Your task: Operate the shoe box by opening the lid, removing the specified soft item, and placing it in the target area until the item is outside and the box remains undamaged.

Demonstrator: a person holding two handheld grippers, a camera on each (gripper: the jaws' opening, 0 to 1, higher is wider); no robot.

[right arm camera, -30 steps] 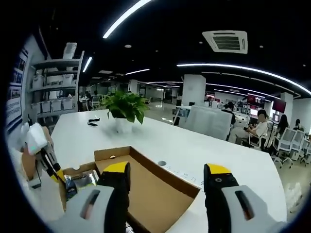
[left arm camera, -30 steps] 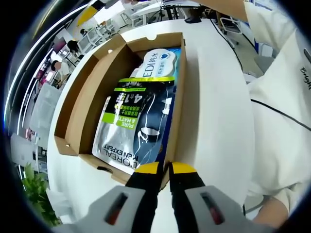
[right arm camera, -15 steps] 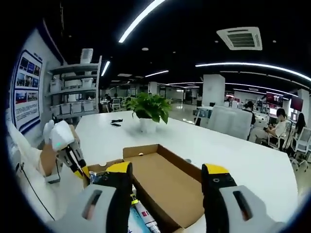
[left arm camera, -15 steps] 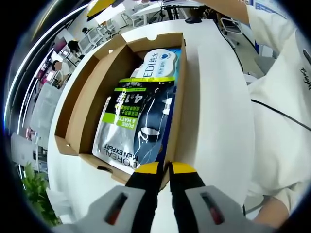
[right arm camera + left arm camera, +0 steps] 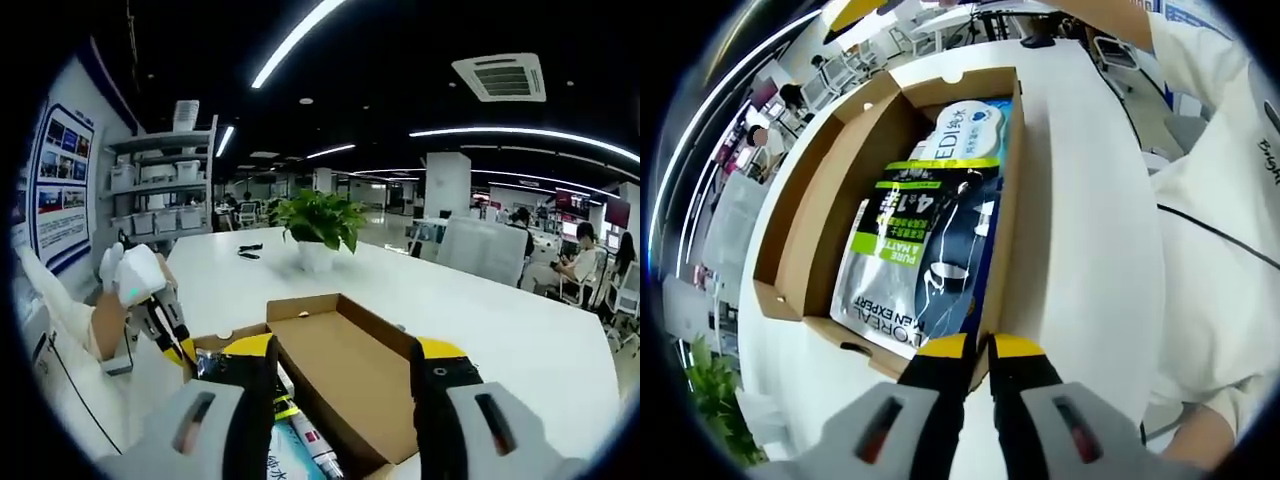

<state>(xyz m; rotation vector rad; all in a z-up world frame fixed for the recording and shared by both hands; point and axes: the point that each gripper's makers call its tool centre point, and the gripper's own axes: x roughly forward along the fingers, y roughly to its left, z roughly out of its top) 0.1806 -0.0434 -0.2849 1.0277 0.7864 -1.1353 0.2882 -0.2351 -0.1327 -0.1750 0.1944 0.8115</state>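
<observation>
Left claw [image 5: 977, 347] is pinched tight on the shoe box [image 5: 1012, 190] near wall, likely steadying it on the bench [image 5: 1080, 230]. Right claw [image 5: 343, 352] hangs wide above the lid [image 5: 345, 372]; soft pouch [image 5: 920, 255] lies inside, just ahead.

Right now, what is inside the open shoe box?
The shoe box holds a dark and green printed pouch lying on a light blue and white pack. The pouch covers most of that pack, so anything beneath them stays hidden.
</observation>
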